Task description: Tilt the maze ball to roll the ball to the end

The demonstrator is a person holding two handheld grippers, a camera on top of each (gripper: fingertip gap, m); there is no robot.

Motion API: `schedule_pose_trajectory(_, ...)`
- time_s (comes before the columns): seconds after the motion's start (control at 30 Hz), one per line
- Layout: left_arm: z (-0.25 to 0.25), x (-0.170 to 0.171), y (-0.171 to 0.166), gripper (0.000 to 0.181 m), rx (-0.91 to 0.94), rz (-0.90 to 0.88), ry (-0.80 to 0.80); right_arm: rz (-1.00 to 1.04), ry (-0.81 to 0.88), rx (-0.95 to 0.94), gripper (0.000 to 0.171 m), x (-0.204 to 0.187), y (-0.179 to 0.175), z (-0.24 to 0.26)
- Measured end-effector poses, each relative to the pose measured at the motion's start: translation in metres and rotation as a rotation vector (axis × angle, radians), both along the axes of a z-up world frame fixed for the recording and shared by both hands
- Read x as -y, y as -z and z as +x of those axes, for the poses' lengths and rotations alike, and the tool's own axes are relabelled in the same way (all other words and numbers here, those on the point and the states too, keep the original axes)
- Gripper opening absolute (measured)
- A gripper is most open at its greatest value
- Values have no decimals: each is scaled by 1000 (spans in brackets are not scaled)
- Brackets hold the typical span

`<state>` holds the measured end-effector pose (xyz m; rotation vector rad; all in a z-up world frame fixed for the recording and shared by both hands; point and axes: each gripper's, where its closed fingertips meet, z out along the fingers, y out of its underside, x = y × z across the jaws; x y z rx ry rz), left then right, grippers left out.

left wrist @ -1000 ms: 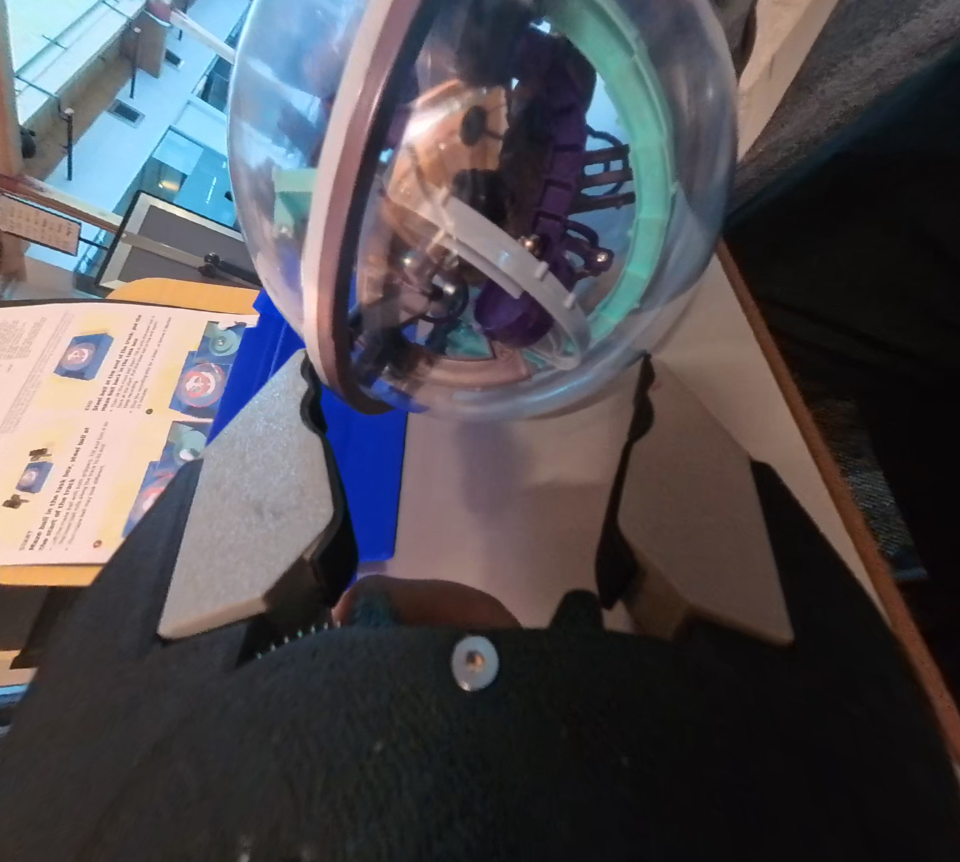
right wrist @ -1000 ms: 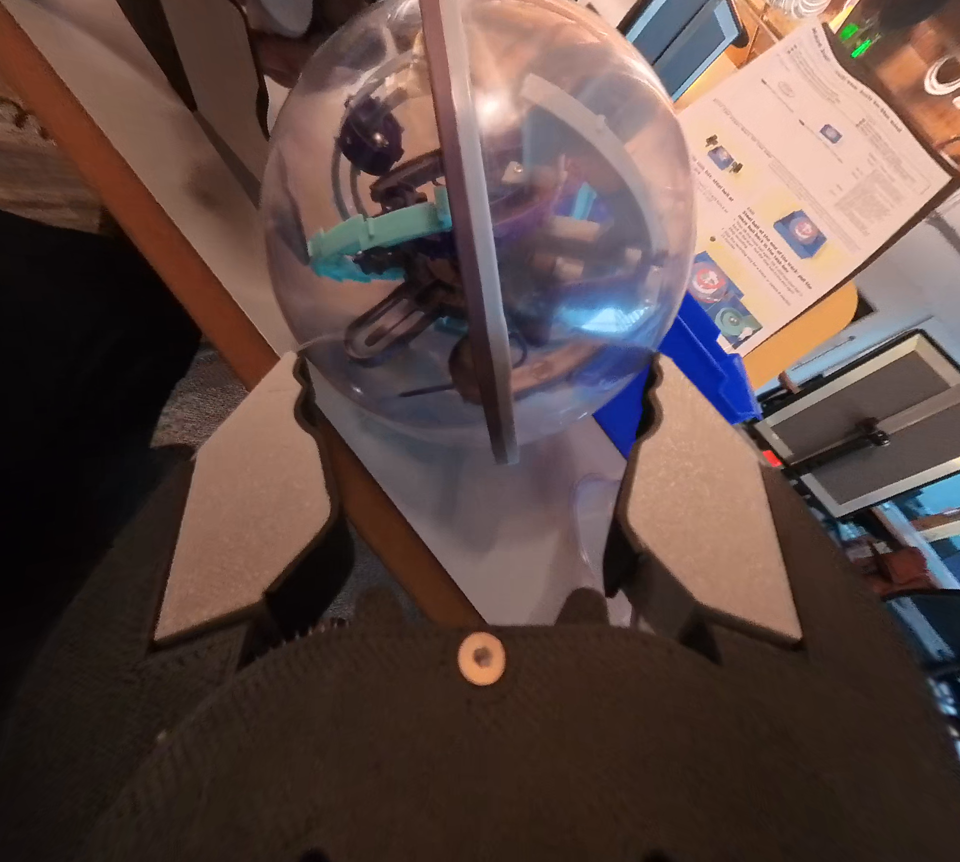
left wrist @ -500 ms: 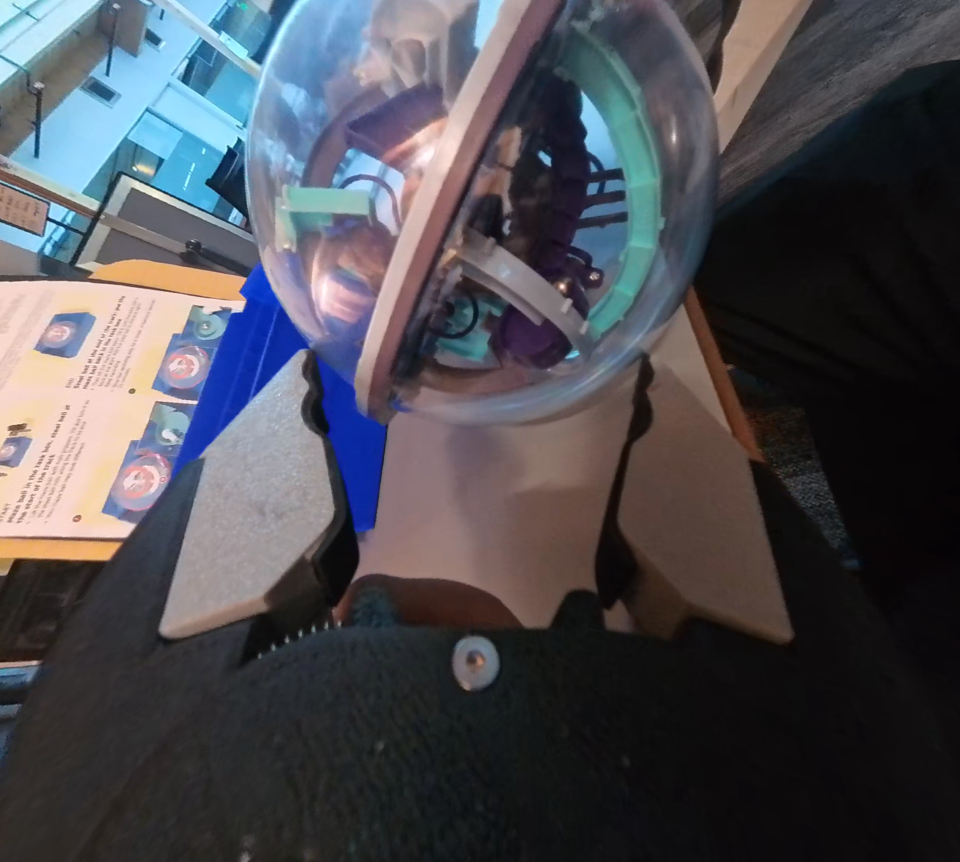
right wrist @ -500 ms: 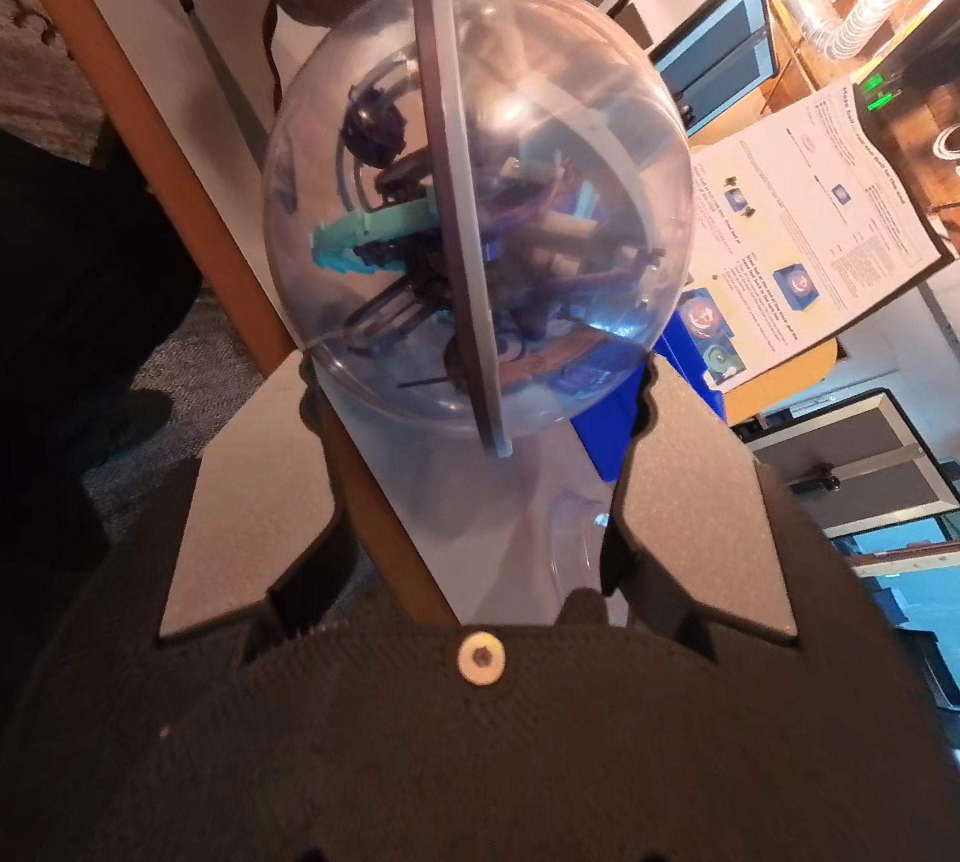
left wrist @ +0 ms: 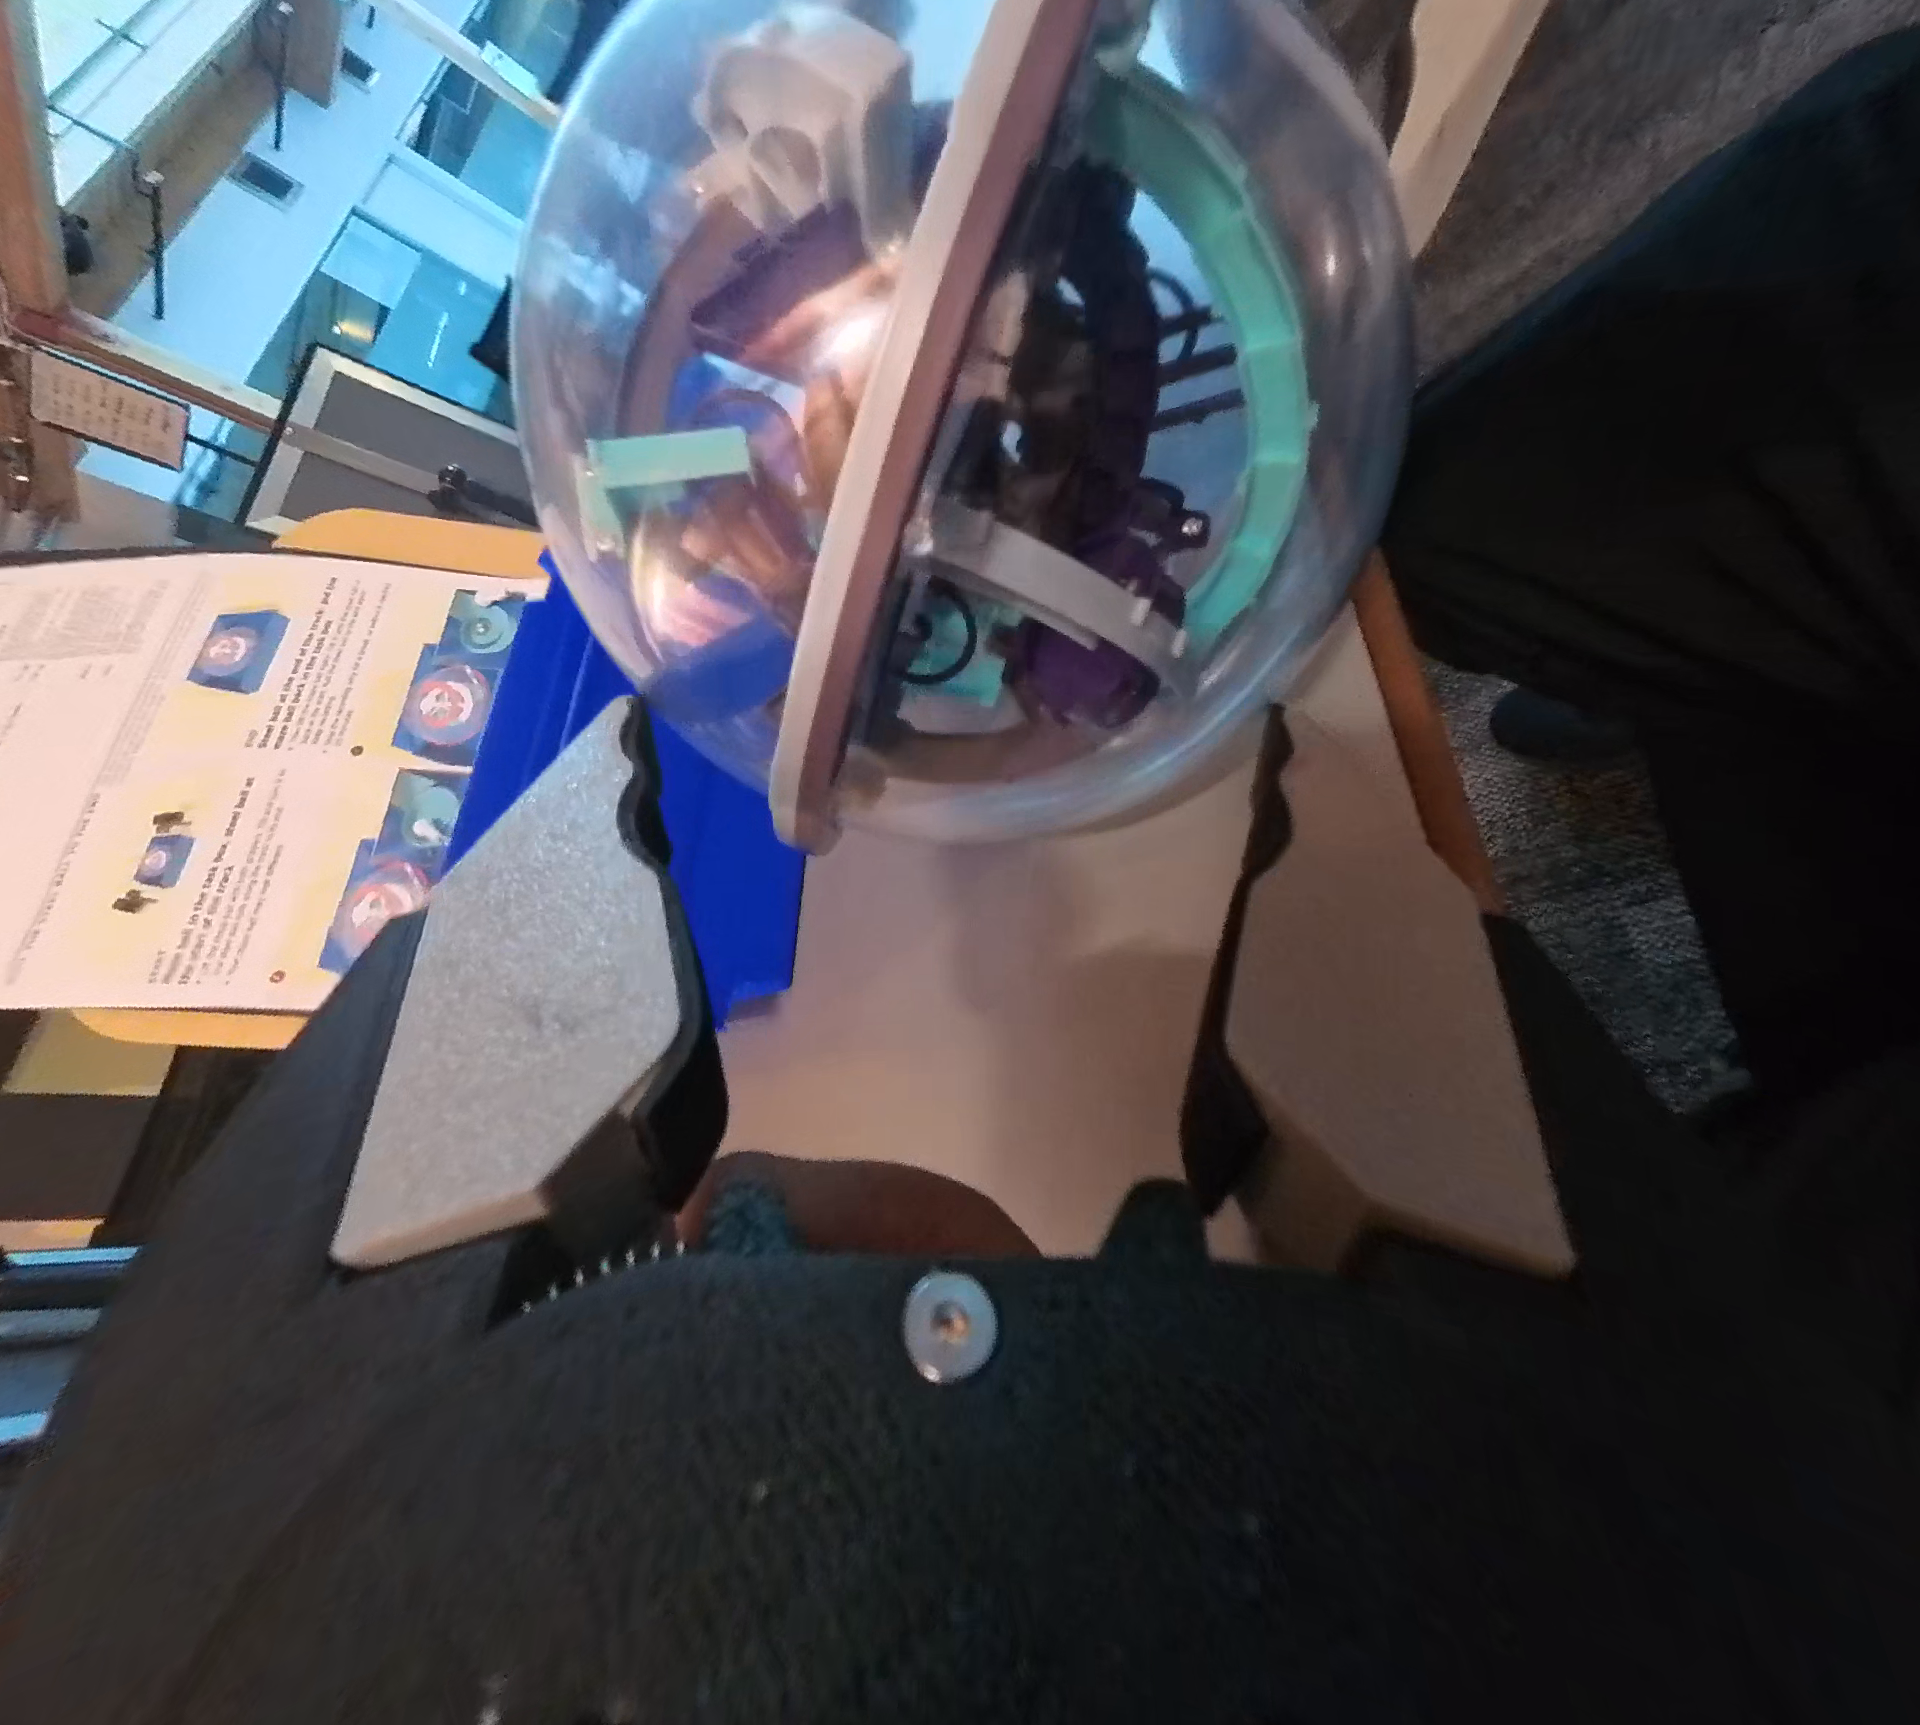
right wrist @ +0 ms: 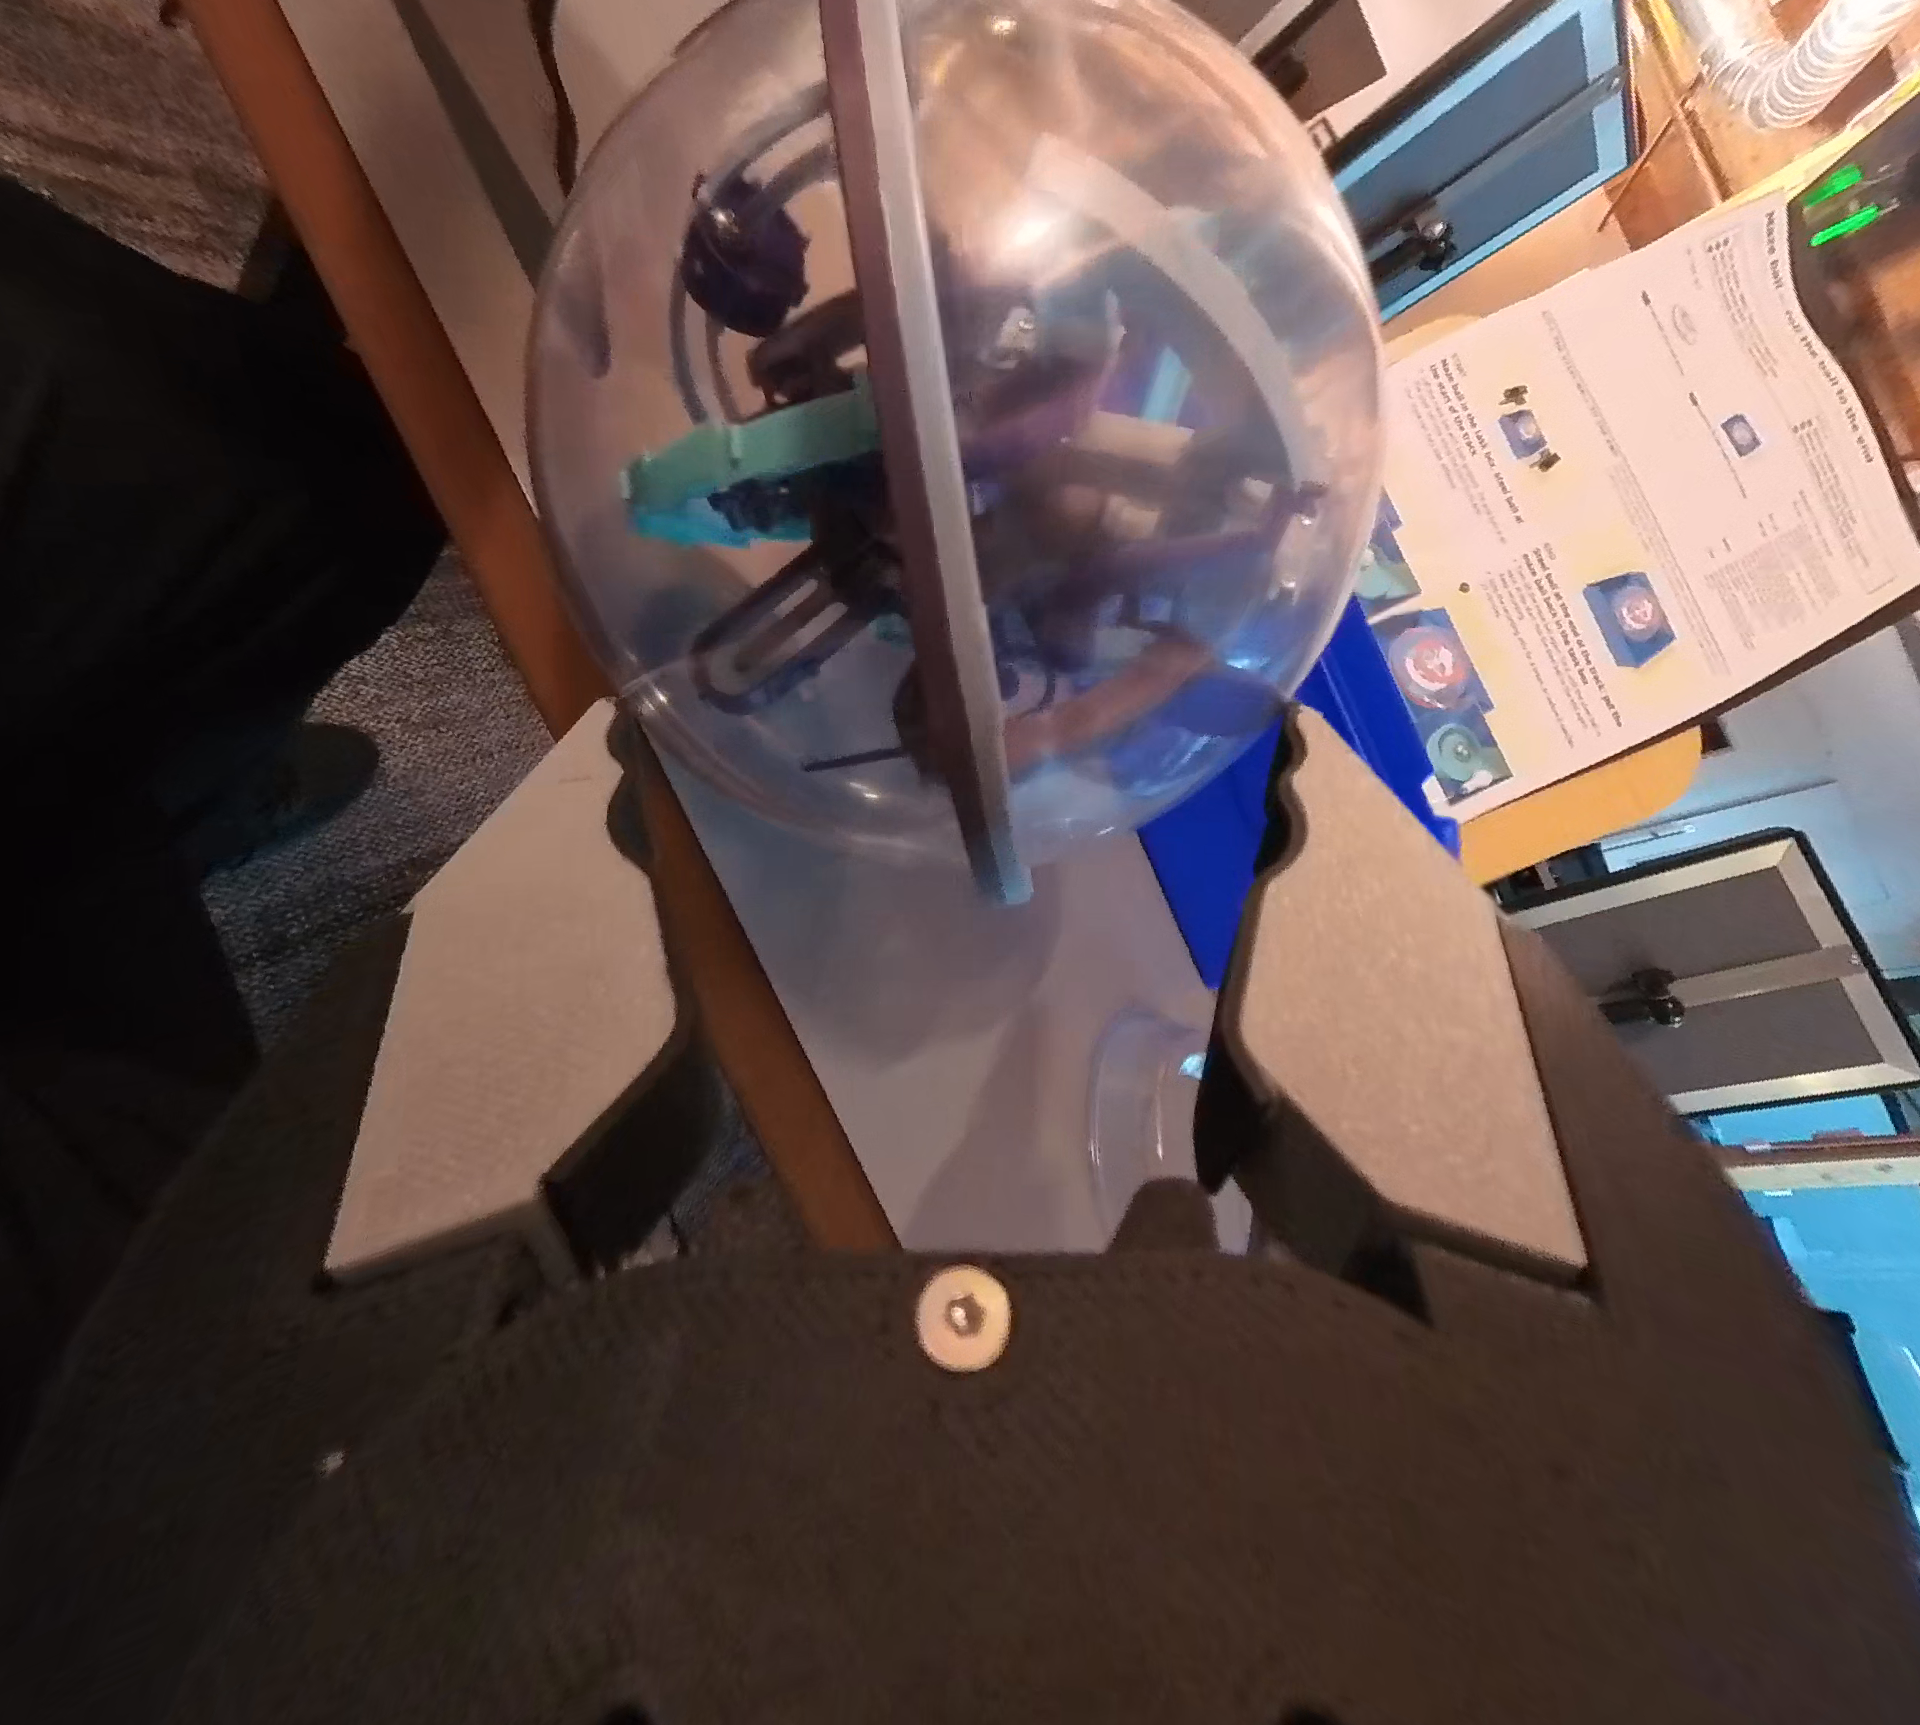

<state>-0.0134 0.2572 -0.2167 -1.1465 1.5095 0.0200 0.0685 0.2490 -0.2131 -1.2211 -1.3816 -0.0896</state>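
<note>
Maze ball [left wrist: 966, 428]: clamped aloft over the table edge between both spread grippers [left wrist: 951, 740] [right wrist: 951, 730], seam ring rolled from 11 toward 1 o'clock, steering the unseen ball onward.

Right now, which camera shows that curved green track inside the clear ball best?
The left wrist view: the green track arcs broadly along the ball's right side. The right wrist view shows only a short green piece beside the grey ring.

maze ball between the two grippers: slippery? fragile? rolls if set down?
Likely slippery: the maze ball has a smooth, glossy clear shell, and each gripper's fingers meet only its curved sides. Probably stiff but crackable, judging by the thin hard plastic. Apt to roll on the table, though its flat grey ring might check that.
</note>
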Motion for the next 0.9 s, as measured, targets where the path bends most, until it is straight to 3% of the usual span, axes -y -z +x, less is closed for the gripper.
schedule_pose_trajectory(0.57, 1, -25, 30, 101, -61, -70, -38, -203, -136, 46, 122, 12, -25, -12)
schedule_pose_trajectory(0.9, 6, -47, 37, 83, -120, -86, -13, -331, -127, 68, 129, 0, -35, -22)
